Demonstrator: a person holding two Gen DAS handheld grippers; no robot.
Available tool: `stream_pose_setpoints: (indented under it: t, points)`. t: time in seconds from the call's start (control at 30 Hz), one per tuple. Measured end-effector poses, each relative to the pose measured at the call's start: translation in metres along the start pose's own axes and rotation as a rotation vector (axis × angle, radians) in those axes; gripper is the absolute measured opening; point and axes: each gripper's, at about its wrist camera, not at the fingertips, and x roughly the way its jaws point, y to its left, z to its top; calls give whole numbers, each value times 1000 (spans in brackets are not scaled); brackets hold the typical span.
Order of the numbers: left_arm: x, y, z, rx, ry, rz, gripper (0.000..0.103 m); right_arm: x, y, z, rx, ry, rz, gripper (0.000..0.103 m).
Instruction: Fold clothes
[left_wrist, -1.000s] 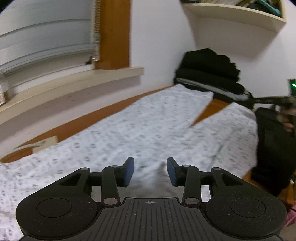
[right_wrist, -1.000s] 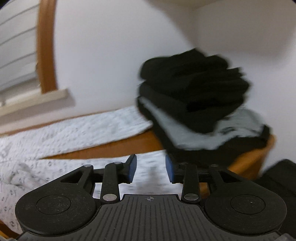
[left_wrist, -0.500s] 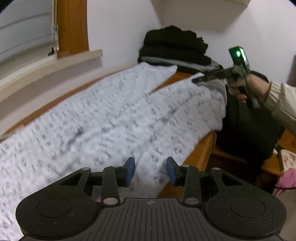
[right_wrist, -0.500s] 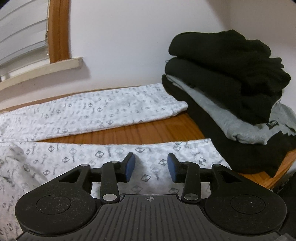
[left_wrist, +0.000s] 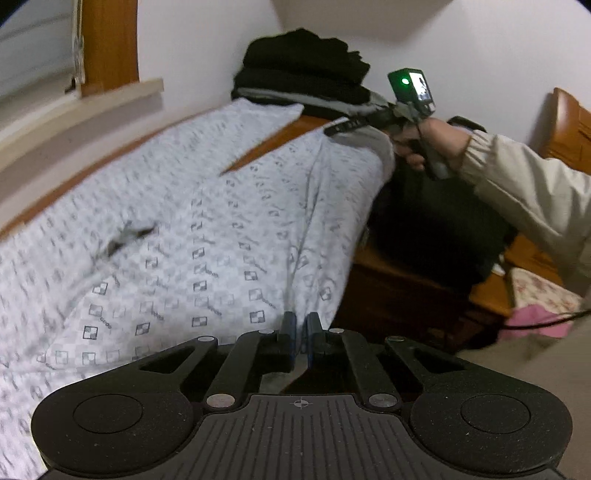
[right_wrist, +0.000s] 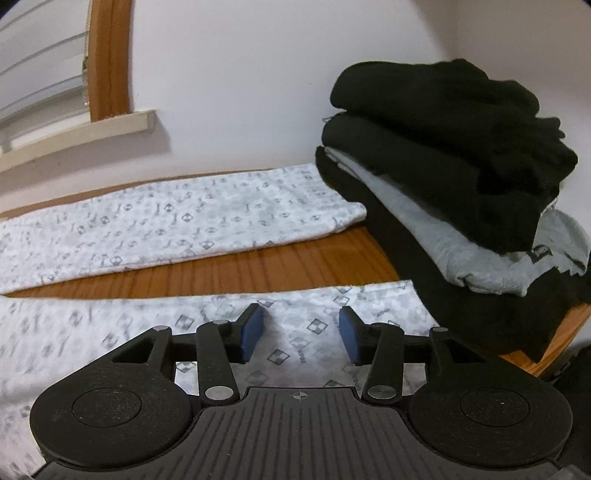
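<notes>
White walls, window with blinds in a wood frame – pale sill. Wooden table, dim indoor light.

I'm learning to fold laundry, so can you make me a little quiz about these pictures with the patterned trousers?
1. True or false: the trousers are already folded in half.
2. What colour is the top garment on the pile? A black, B pink, C white.
3. Fill the gap: the left gripper is shut on the ___.

Key
1. False: both legs lie spread out on the table, with wood showing between them.
2. A.
3. Trousers, at their near edge.
</notes>
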Motion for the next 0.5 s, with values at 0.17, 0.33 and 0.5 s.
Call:
stream_pose_setpoints:
  t: [0.17, 0.33, 0.5]
  points:
    - [-3, 11, 14, -29, -33, 10, 16, -4, -1, 0, -8, 11, 3, 48]
    - [4, 41, 45, -46, -85, 39, 22, -12, -10, -5, -19, -5, -24, 48]
    - [35, 82, 73, -81, -63, 89, 22, -14, -35, -11, 37, -41, -55, 47]
